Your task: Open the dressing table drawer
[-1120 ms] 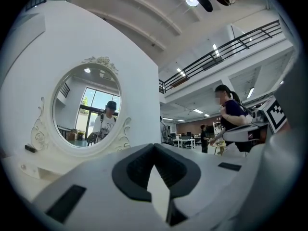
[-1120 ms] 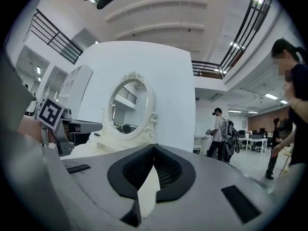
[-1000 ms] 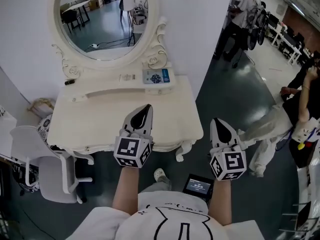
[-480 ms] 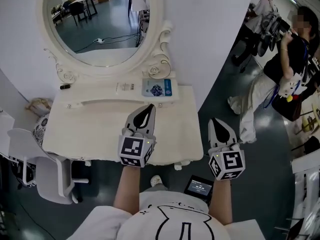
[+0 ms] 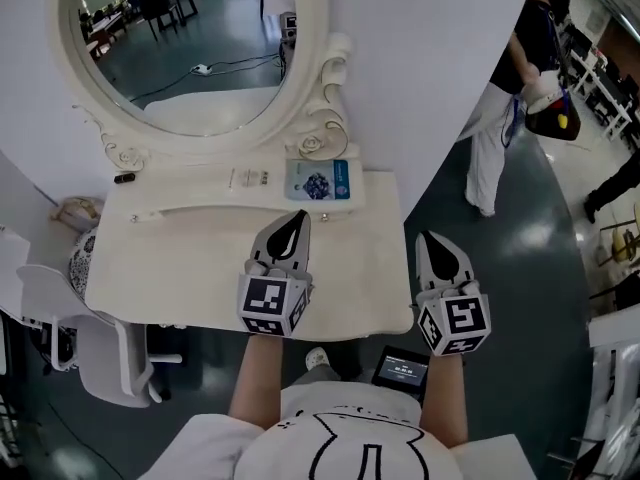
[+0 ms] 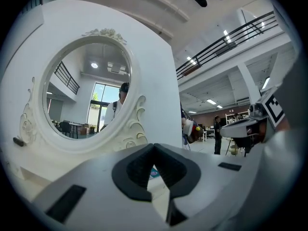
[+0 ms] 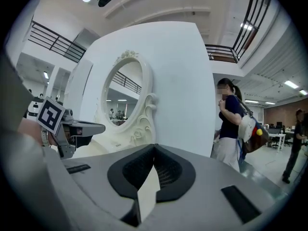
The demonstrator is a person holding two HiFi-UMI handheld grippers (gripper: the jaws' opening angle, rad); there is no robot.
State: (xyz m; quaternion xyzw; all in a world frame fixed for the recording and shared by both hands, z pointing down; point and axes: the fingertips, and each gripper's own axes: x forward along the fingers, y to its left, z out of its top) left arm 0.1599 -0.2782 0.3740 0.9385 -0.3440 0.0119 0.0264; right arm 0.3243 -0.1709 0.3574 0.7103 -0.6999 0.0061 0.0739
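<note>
My left gripper [image 5: 297, 218]: jaws pressed together, nothing between them. I hold it level above the near part of the tabletop, tips pointing toward the wall.

My right gripper [image 5: 428, 238]: jaws likewise closed and empty. It sits beside the left one, just past the table's right front corner, over the dark floor.

Dressing table [image 5: 180, 268]: cream-white, with a scalloped edge, directly under and ahead of my left gripper. Its drawer is below the near edge of the top, under my left gripper. The front is hidden from above, so I cannot tell if it is open or closed.

Oval mirror [image 5: 180, 38]: carved white frame, upright at the back of the table, ahead and left of both grippers.

Blue-and-white packet [image 5: 320, 180]: flat on the raised back shelf, straight ahead of my left gripper's tips.

Small dark object [image 5: 124, 178]: on the same shelf, far left.

White chair [image 5: 95, 353]: on the floor, left of my left gripper.

Small screen device [image 5: 403, 370]: below my right gripper, near my body.

A person [image 5: 505, 108]: standing well to the right, beyond my right gripper.
</note>
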